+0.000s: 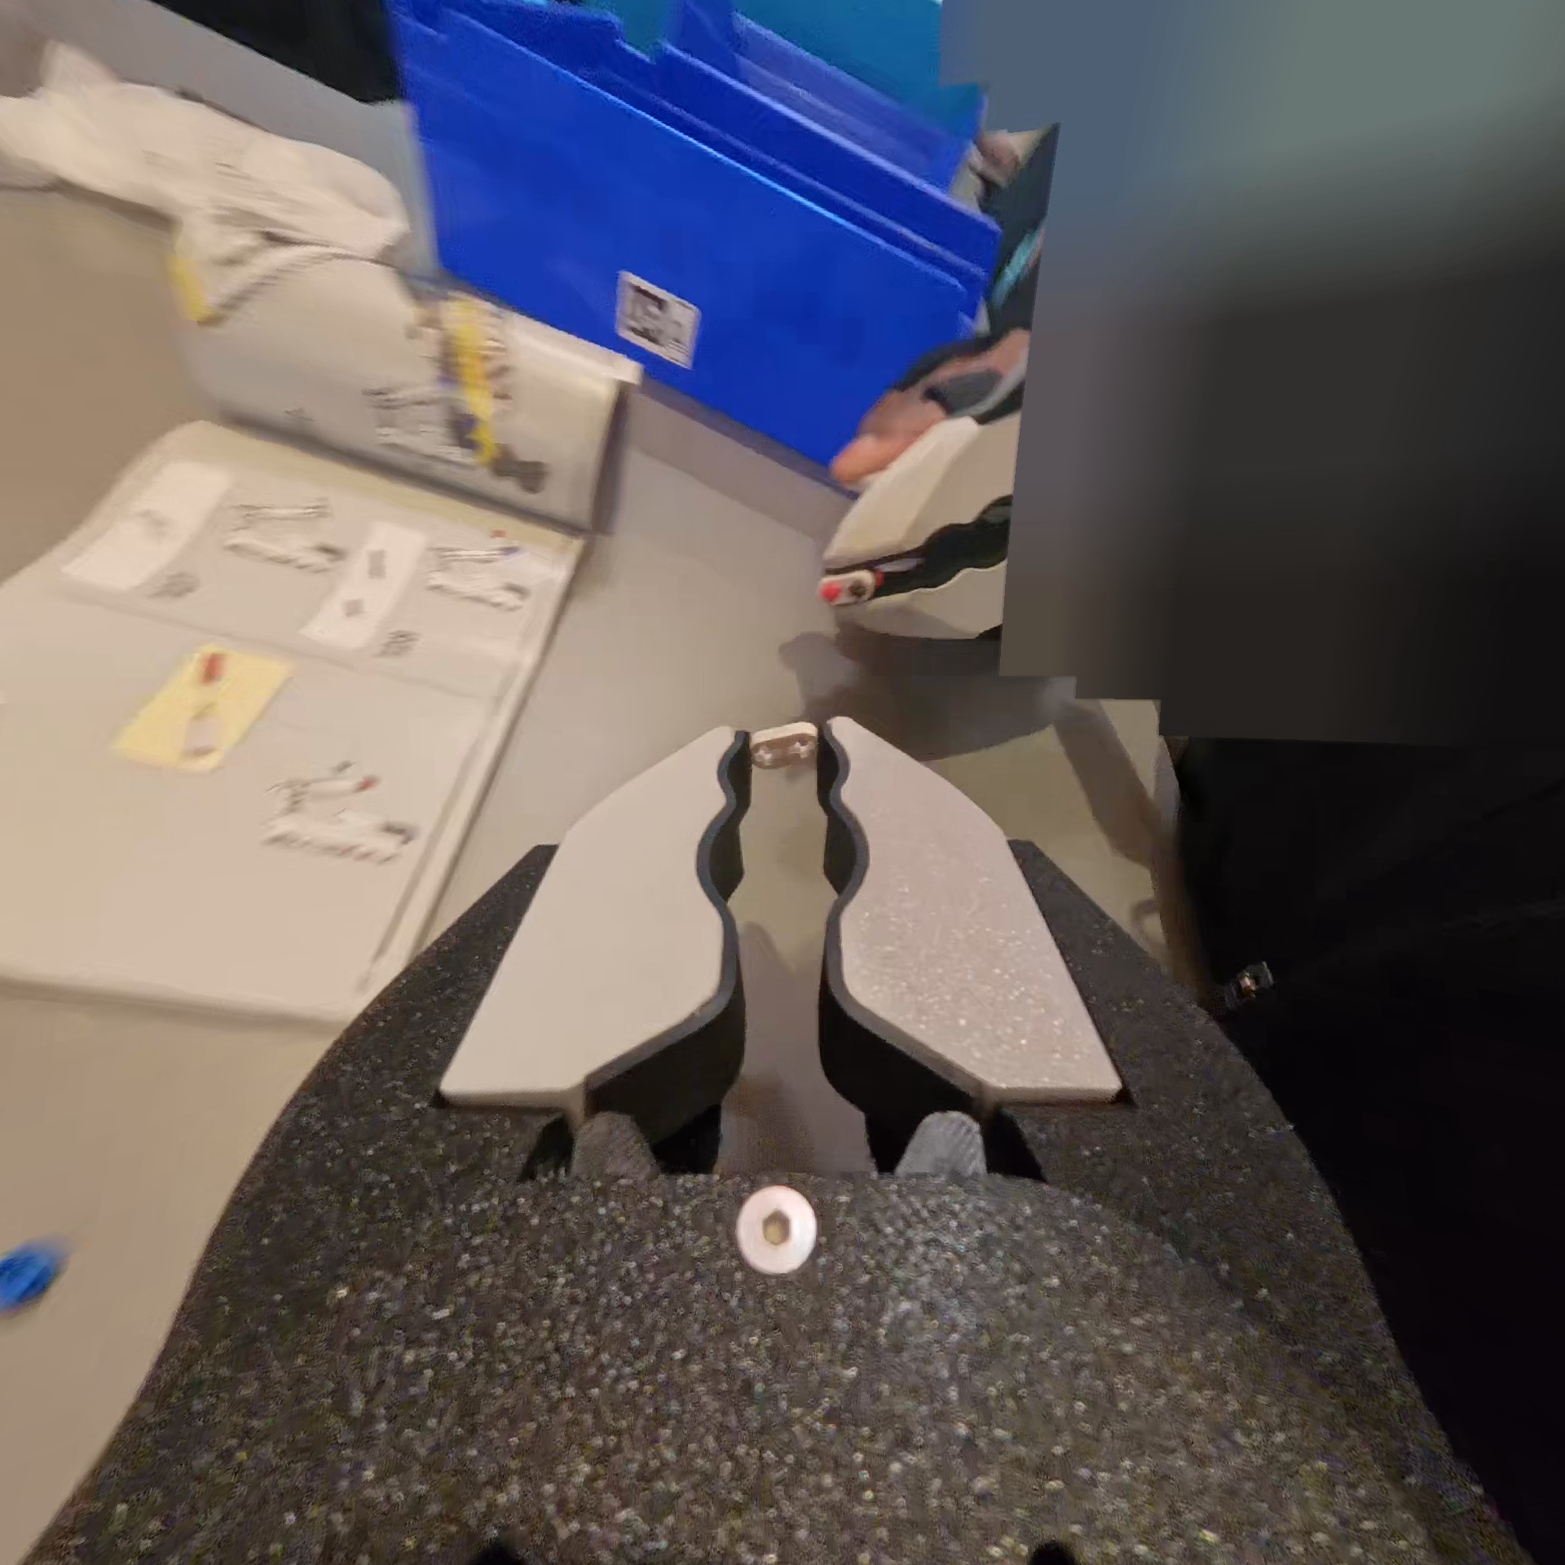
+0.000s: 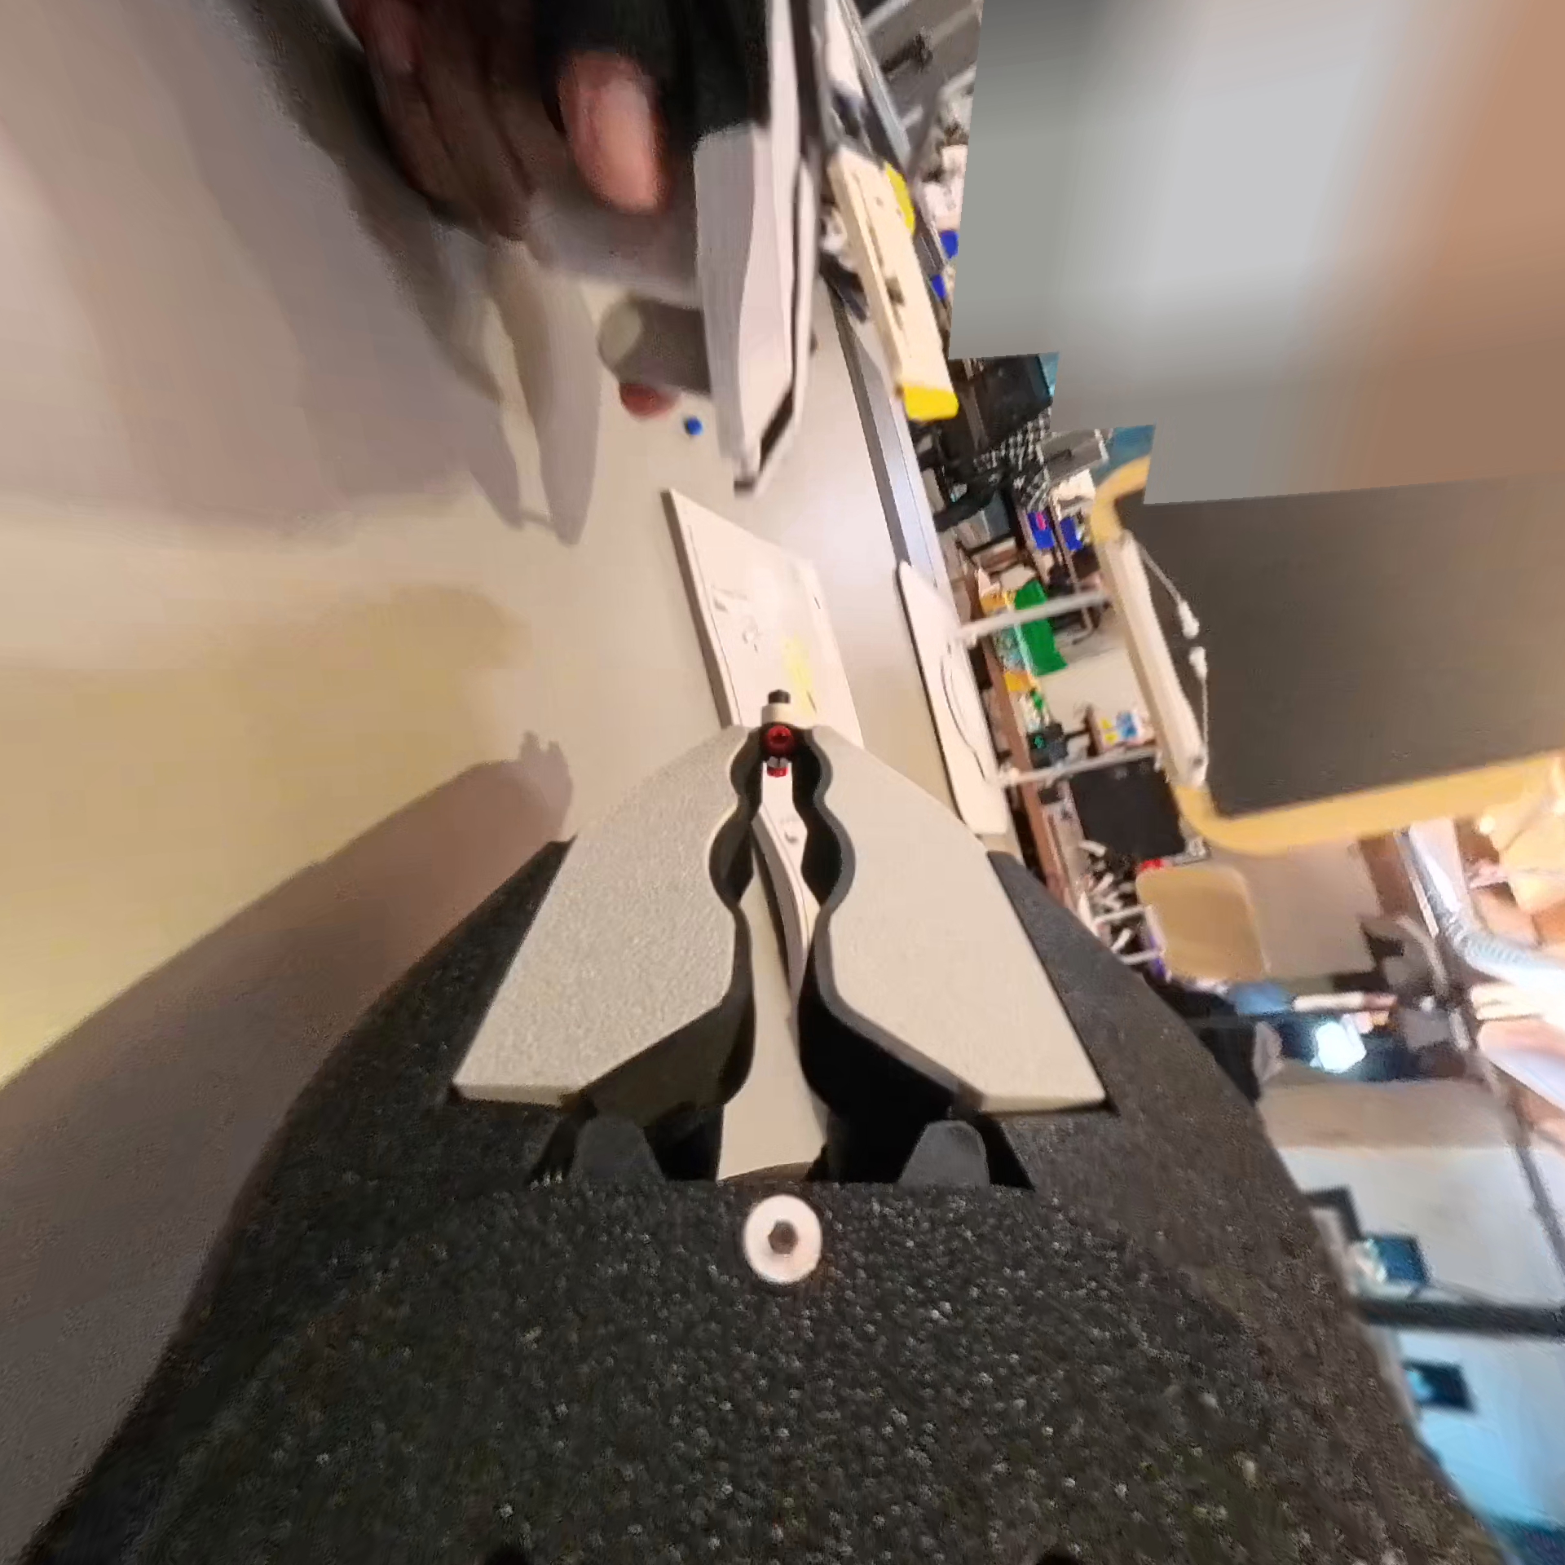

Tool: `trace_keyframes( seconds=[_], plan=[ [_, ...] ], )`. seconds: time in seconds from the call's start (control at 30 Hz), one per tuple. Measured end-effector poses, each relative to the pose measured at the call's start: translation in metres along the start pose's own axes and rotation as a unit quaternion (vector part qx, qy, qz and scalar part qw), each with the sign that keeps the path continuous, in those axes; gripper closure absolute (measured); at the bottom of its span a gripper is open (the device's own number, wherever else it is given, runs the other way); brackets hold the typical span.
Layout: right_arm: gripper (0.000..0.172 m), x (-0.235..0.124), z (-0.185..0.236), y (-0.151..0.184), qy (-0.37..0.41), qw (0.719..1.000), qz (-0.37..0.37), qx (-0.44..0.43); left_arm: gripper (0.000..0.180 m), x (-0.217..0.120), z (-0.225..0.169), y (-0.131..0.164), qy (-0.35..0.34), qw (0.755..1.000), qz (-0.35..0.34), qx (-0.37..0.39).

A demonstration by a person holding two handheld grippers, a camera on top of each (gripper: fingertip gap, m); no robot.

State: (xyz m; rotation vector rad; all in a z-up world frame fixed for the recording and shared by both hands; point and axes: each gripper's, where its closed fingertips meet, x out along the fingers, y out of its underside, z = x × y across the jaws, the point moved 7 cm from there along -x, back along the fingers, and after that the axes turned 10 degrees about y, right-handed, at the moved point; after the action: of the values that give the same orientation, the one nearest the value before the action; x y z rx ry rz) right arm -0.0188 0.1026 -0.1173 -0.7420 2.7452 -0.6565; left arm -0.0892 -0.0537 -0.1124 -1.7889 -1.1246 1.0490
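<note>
My left gripper [image 1: 783, 743] has its jaws clamped on a small pale two-hole link [image 1: 783, 745], lying crosswise between the tips, above the grey counter [image 1: 677, 593], with the open booklet [image 1: 279, 677] left and the blue bin [image 1: 677, 212] far. My right gripper [image 2: 777, 738] pinches a small red pin [image 2: 776, 740], its pale, dark-tipped end pointing forward past the tips, probably held clear so both parts stay visible.

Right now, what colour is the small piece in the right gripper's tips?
Red, with a white and black end, pinched in the right gripper; the right wrist view shows it best.
</note>
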Motion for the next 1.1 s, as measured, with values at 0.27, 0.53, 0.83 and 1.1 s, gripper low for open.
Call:
trace_keyframes(
  seconds=[0.27, 0.53, 0.83, 1.1],
  plan=[
    [0.165, 0.006, 0.011, -0.008, -0.034, 0.999, -0.011, 0.000, 0.164, 0.027, -0.014, 0.014, 0.019, 0.990, 0.126, 0.053],
    [0.165, 0.007, 0.017, -0.012, -0.043, 0.999, -0.012, -0.002, 0.157, 0.034, -0.014, 0.019, -0.019, 0.982, 0.173, 0.072],
    [0.164, 0.009, 0.016, -0.016, -0.028, 0.999, -0.021, 0.004, 0.153, 0.029, -0.016, -0.005, 0.020, 0.999, 0.031, 0.015],
    [0.164, 0.007, 0.014, -0.023, -0.009, 0.999, -0.038, -0.004, 0.157, 0.034, -0.016, -0.004, 0.049, 0.998, 0.002, -0.031]
  ],
)
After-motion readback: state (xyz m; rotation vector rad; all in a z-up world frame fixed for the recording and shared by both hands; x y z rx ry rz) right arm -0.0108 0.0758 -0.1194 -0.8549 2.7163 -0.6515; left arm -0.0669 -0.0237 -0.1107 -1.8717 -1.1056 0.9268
